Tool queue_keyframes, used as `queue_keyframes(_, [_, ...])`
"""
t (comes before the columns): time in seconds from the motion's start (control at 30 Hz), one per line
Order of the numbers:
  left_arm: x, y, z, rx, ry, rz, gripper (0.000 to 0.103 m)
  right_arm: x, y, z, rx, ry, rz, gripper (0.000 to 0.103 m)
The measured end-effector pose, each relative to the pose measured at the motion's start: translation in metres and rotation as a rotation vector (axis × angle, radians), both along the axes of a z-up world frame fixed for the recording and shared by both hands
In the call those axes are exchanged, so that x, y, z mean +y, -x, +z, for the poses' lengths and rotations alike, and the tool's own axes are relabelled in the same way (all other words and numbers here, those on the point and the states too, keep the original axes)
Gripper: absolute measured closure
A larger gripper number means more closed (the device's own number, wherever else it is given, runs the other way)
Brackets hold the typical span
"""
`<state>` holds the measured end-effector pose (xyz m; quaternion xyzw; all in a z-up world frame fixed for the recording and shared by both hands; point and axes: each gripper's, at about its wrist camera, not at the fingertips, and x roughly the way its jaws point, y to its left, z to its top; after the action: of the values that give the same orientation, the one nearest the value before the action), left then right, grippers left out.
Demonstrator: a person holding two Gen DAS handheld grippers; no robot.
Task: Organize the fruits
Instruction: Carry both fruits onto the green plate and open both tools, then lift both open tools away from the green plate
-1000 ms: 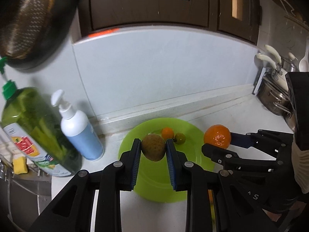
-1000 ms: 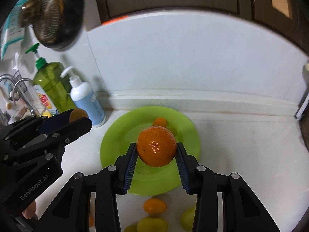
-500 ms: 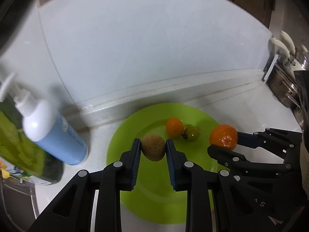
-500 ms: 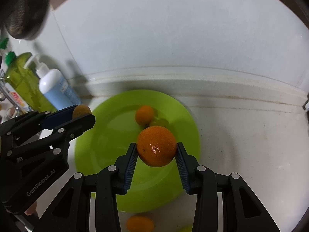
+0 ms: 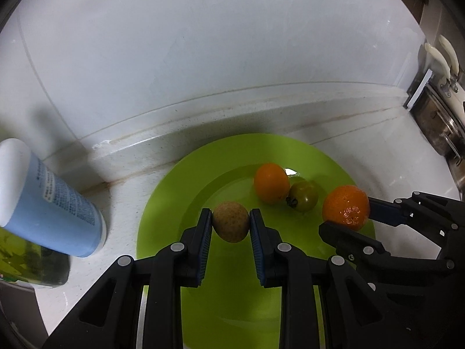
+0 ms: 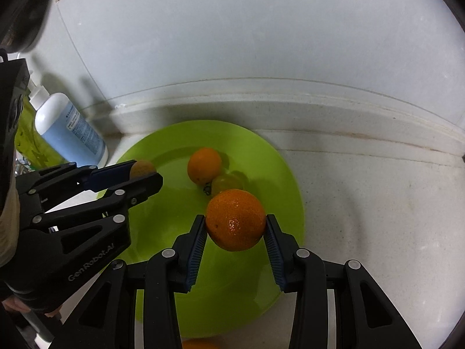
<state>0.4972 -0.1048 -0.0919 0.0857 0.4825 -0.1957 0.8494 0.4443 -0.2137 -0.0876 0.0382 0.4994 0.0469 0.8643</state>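
Jaws: left gripper (image 5: 231, 226) clamps brown fruit (image 5: 231, 225), right gripper (image 6: 235, 226) clamps orange (image 6: 235, 220) | green plate (image 6: 162, 226) on white countertop (image 6: 363, 209)

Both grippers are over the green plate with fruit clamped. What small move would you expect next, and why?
Probably lower a little and open. The left gripper clamps a brown fruit and the right gripper clamps a large orange, both above the green plate. A small orange and a green tomato already lie toward the plate's back, and the near part is bare.
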Motion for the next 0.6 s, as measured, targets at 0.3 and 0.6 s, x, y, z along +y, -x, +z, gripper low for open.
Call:
queue_keyframes(0.3, [-0.002, -0.004, -0.001, -0.003, -0.004, 0.006, 0.074, 0.002, -0.004, -0.005, 0.01, -0.009, -0.015, 0.062])
queue_keyframes(0.6, [0.013, 0.013, 0.019, -0.044, 0.009, 0.028, 0.069, 0.01, 0.008, 0.01, -0.047, 0.002, -0.013, 0.055])
